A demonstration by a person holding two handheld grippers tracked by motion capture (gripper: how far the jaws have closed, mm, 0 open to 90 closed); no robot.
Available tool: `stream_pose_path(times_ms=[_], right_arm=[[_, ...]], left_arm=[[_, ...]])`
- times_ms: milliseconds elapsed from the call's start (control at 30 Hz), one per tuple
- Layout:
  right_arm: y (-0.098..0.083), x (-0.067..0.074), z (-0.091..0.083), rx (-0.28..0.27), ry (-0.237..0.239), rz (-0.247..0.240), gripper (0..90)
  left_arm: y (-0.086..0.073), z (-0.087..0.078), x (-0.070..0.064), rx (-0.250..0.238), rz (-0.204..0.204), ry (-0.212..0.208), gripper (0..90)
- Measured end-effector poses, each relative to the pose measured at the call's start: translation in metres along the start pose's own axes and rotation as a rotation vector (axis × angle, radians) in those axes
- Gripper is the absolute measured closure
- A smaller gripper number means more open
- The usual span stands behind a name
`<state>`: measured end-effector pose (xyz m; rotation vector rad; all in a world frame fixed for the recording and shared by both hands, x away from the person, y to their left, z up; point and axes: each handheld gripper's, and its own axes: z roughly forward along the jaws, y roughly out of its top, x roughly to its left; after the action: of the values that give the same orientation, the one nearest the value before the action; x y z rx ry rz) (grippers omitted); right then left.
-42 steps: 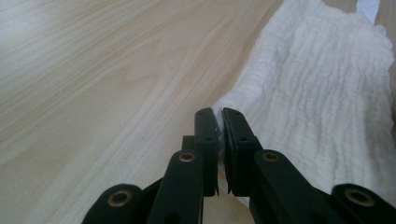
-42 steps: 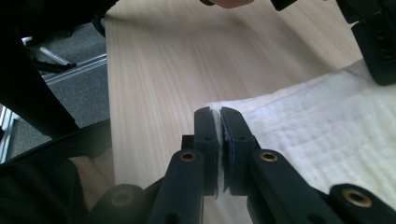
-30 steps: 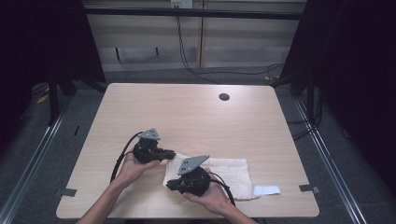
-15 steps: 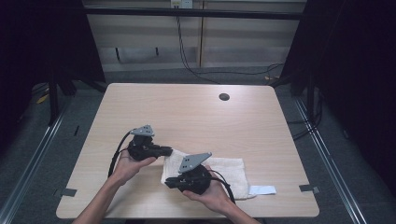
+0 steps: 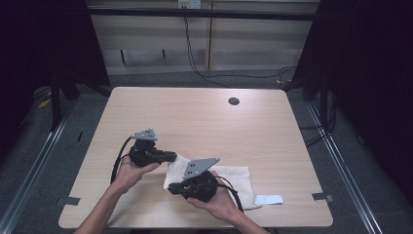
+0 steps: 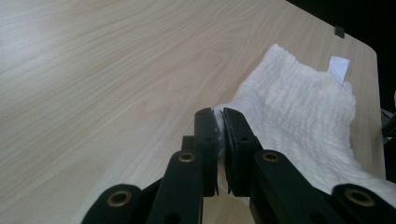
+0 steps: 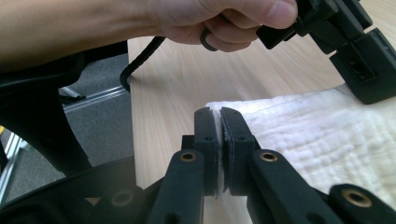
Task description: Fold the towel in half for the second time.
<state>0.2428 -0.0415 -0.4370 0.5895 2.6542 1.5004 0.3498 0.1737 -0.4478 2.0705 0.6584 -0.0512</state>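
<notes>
A white waffle-weave towel (image 5: 237, 181) lies on the wooden table (image 5: 204, 122) near its front edge. My left gripper (image 5: 171, 157) is shut on the towel's far left corner. In the left gripper view the jaws (image 6: 218, 116) pinch a fold of the towel (image 6: 299, 112). My right gripper (image 5: 172, 188) is shut on the near left corner. The right gripper view has its jaws (image 7: 218, 114) clamped on the edge of the towel (image 7: 327, 135). The left gripper's body (image 7: 355, 51) and the hand (image 7: 210, 23) holding it lie just beyond.
A small white tag (image 5: 269, 199) sticks out from the towel's right end and also appears far off in the left gripper view as a tag (image 6: 338, 68). A dark round hole (image 5: 234, 101) sits in the table's far side. The table's left edge (image 7: 131, 121) is close to the right gripper.
The left gripper has drifted a little to the left with the towel corner in it. The right gripper has hardly moved.
</notes>
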Motion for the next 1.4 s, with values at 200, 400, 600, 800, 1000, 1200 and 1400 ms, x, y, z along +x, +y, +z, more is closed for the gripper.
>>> stream_pose_path(times_ms=[200, 400, 600, 800, 1000, 1200, 1400], right_arm=[[0.010, -0.001, 0.003, -0.014, 0.008, -0.017, 86.1], [0.017, 0.002, 0.009, -0.035, 0.027, -0.015, 86.3], [0.025, 0.001, 0.013, -0.055, 0.037, -0.014, 86.3], [0.032, 0.001, 0.018, -0.061, 0.044, -0.021, 86.4], [0.041, 0.001, 0.019, -0.090, 0.053, -0.020, 86.4], [0.036, 0.002, 0.016, -0.101, 0.052, -0.012, 86.2], [0.027, 0.001, 0.009, -0.098, 0.044, 0.003, 86.2]], left_arm=[[0.001, -0.008, 0.003, -0.014, -0.012, 0.009, 85.3], [0.004, -0.019, 0.003, -0.025, 0.008, 0.022, 85.5], [0.004, -0.025, 0.006, -0.025, -0.002, 0.042, 85.6], [0.004, -0.029, 0.009, -0.026, -0.007, 0.044, 85.8], [0.008, -0.040, 0.008, -0.039, 0.003, 0.076, 85.8], [0.009, -0.037, 0.004, -0.030, 0.006, 0.075, 85.7], [0.014, -0.022, -0.003, -0.010, 0.026, 0.063, 85.6]])
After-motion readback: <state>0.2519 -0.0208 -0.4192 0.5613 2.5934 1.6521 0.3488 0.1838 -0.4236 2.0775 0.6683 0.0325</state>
